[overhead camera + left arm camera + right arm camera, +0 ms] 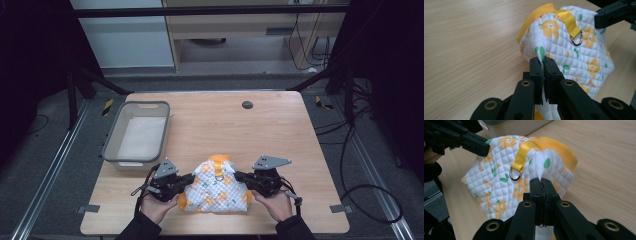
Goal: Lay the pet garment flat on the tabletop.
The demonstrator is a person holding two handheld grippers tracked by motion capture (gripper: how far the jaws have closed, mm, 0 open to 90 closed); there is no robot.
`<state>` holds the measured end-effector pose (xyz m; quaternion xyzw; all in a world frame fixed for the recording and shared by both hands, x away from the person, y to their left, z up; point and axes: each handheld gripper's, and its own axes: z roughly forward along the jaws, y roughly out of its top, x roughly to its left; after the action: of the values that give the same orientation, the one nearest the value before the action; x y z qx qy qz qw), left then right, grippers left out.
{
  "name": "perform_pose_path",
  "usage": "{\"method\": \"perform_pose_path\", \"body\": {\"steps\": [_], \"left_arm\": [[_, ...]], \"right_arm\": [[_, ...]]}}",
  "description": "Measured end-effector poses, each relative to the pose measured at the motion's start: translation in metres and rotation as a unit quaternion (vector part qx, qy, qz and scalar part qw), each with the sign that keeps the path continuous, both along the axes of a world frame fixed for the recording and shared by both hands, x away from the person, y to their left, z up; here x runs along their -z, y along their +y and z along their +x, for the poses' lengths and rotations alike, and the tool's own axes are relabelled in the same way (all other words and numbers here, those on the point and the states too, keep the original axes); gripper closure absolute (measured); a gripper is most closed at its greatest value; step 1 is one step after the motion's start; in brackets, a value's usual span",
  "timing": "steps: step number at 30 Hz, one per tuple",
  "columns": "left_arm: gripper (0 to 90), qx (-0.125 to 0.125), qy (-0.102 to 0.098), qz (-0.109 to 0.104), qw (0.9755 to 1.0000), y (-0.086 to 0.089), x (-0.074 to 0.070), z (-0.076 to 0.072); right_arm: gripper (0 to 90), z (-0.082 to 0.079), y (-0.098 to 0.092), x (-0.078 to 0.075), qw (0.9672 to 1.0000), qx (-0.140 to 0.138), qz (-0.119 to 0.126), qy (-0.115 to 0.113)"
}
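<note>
A small quilted white garment (pixel 216 189) with orange flowers, green leaves and yellow trim lies near the table's front edge. A yellow strap with a metal ring (pixel 577 40) runs across its top. My left gripper (pixel 189 180) is shut on the garment's left edge, the fabric (pixel 541 53) pinched between its jaws. My right gripper (pixel 239 176) is shut on the right edge, where a fold of cloth (pixel 541 173) rises from its jaws. The garment (pixel 499 187) is held between the two grippers, its yellow ribbed hem (pixel 560 150) at the far side.
A grey plastic bin (pixel 137 132) with a pale bottom stands on the wooden table (pixel 280 135) at the left. A small dark round disc (pixel 247 104) sits near the table's back edge. Cables trail on the floor at the right.
</note>
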<state>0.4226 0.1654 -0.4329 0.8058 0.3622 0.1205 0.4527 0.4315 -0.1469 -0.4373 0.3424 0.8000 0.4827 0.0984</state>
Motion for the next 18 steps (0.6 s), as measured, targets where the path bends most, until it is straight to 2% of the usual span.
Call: {"method": "perform_pose_path", "body": {"steps": [3, 8, 12, 15, 18], "left_arm": [[85.9, -0.002, -0.021, -0.007, 0.9997, -0.002, -0.013, -0.003], [85.9, 0.001, -0.044, -0.028, 0.9986, -0.005, -0.037, -0.007], [85.9, 0.008, -0.065, -0.027, 0.9975, -0.010, -0.054, -0.009], [85.9, 0.007, -0.075, -0.026, 0.9968, -0.014, -0.064, -0.005], [85.8, -0.003, -0.079, -0.028, 0.9965, -0.019, -0.071, 0.004]], "right_arm": [[89.2, -0.003, -0.003, -0.009, 0.9999, 0.004, 0.006, -0.013], [89.1, -0.012, -0.010, -0.028, 0.9987, 0.021, 0.027, -0.037], [89.0, -0.020, -0.015, -0.045, 0.9971, 0.028, 0.035, -0.062], [88.9, -0.023, -0.019, -0.057, 0.9954, 0.036, 0.039, -0.080], [88.8, -0.015, -0.018, -0.063, 0.9944, 0.048, 0.036, -0.088]]}}
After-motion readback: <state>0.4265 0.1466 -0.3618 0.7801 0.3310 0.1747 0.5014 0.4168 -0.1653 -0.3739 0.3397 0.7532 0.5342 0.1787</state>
